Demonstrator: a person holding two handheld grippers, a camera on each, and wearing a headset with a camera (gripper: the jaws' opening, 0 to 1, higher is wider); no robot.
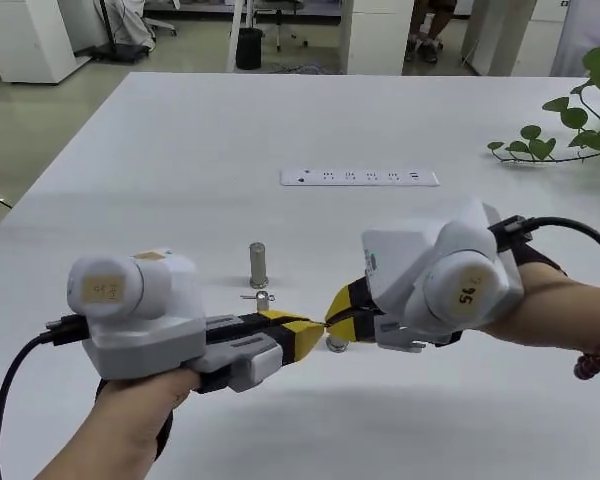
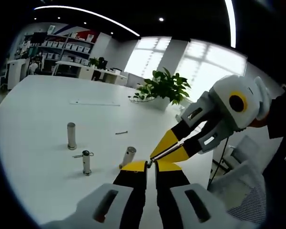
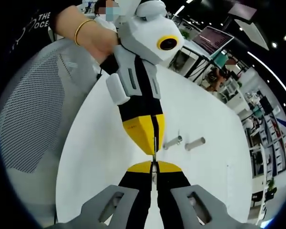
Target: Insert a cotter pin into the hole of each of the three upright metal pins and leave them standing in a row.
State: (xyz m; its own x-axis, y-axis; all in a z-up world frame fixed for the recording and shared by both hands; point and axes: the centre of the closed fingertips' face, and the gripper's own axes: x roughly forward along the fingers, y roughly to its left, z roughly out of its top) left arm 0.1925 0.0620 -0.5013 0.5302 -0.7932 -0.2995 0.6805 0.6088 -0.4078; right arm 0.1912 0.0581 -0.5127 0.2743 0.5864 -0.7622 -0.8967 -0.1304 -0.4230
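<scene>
While the left tongs [image 1: 305, 332] and the right tongs [image 1: 335, 312] meet tip to tip low over the near middle of the white desk [image 1: 180, 150], both are pinched shut on one thin wire cotter pin [image 2: 163, 150] that spans the small gap between them. It looks like a hand-over or re-grip, so the step in hand is probably the second insertion.

To their left, the short grey metal pin with a cotter pin through its top [image 1: 263, 299] stands finished. Just beyond it stands the taller bare steel pin [image 1: 258, 264]. The third grey metal pin [image 1: 337, 344] sits directly under the meeting tips, partly hidden. I cannot tell which way its hole faces.

A spare loose cotter pin [image 2: 121, 132] lies farther out on the desk.

Next, one pair should let go so the other holds the wire alone by its looped end. The free pair can then steady the third pin while the straight legs are lined up with its cross hole and pushed through without tipping it.
</scene>
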